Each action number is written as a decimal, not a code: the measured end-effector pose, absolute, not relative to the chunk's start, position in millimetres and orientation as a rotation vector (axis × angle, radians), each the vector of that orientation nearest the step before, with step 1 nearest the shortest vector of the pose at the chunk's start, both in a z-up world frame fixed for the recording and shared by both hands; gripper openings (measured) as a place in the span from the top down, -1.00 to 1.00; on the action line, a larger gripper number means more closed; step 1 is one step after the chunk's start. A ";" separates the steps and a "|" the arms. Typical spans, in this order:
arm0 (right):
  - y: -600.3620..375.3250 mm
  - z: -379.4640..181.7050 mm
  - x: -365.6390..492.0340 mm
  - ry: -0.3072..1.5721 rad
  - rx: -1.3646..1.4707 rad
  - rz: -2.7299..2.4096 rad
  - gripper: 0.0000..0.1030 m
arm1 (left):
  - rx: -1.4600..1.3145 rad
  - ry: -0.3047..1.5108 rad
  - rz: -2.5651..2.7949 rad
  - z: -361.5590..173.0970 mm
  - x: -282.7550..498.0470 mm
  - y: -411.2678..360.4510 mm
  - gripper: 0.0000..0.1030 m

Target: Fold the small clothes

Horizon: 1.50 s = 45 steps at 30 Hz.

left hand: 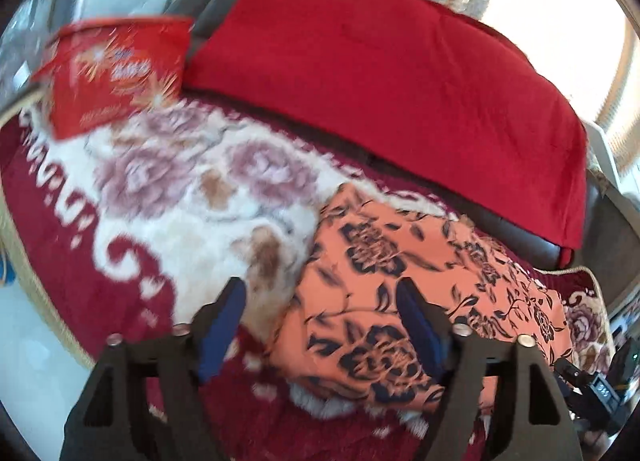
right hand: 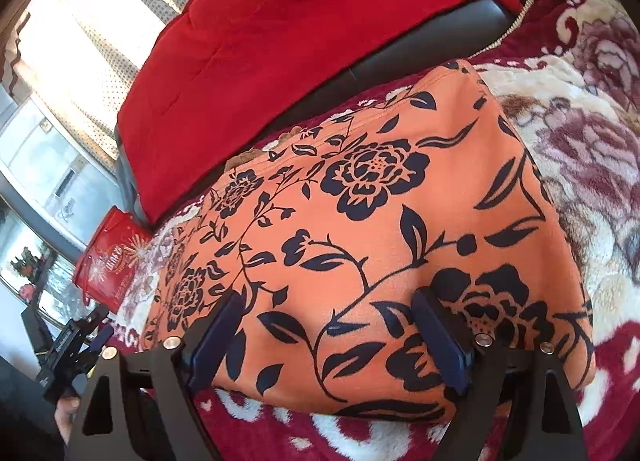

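An orange garment with a dark blue flower print (left hand: 420,273) lies folded flat on a red and cream floral blanket (left hand: 168,197). It fills the middle of the right wrist view (right hand: 360,229). My left gripper (left hand: 322,297) is open and empty, hovering over the garment's left edge. My right gripper (right hand: 328,309) is open and empty, just above the garment's near edge. The left gripper also shows at the far left of the right wrist view (right hand: 86,331), beside the garment.
A plain red blanket (left hand: 400,81) lies over a dark sofa back (right hand: 420,41) behind the garment. A red printed bag (left hand: 116,73) stands at the blanket's far left. Curtained windows (right hand: 80,41) are behind.
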State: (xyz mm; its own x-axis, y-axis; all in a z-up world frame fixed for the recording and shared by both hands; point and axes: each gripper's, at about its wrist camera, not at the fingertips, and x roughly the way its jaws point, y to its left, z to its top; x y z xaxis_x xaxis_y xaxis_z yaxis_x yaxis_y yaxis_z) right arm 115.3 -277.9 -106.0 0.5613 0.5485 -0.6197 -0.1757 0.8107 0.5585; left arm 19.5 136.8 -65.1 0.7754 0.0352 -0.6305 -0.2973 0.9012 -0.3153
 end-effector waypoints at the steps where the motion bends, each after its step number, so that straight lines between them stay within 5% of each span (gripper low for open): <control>1: -280.3 -106.8 113.9 0.879 0.482 0.455 -0.72 | -0.399 0.673 0.170 -69.3 26.5 132.4 -0.61; 6: -312.3 -116.5 95.9 0.884 0.639 0.496 -0.71 | -0.388 0.996 0.154 -138.3 59.7 130.4 -0.62; 17: -356.0 -107.9 58.6 0.820 0.835 0.453 -0.73 | -0.196 0.829 0.175 -74.6 42.3 108.9 -0.63; 22: -336.7 -81.6 101.0 0.796 0.767 0.551 -0.74 | -0.131 0.801 0.131 -62.5 43.3 86.7 -0.63; 27: -342.9 -112.6 159.4 0.938 0.841 0.434 -0.73 | -0.129 0.796 0.122 -58.0 40.2 78.6 -0.63; 33: -315.5 -60.1 172.7 0.830 0.719 0.465 -0.75 | -0.158 0.815 0.129 -68.9 39.2 84.2 -0.63; 38: -327.4 -109.0 222.2 0.975 0.774 0.256 -0.66 | -0.173 0.821 0.129 -73.8 40.2 92.5 -0.63; 45: -316.6 -79.2 140.8 0.815 0.738 0.295 -0.67 | -0.224 0.839 0.184 -80.7 33.4 120.5 -0.63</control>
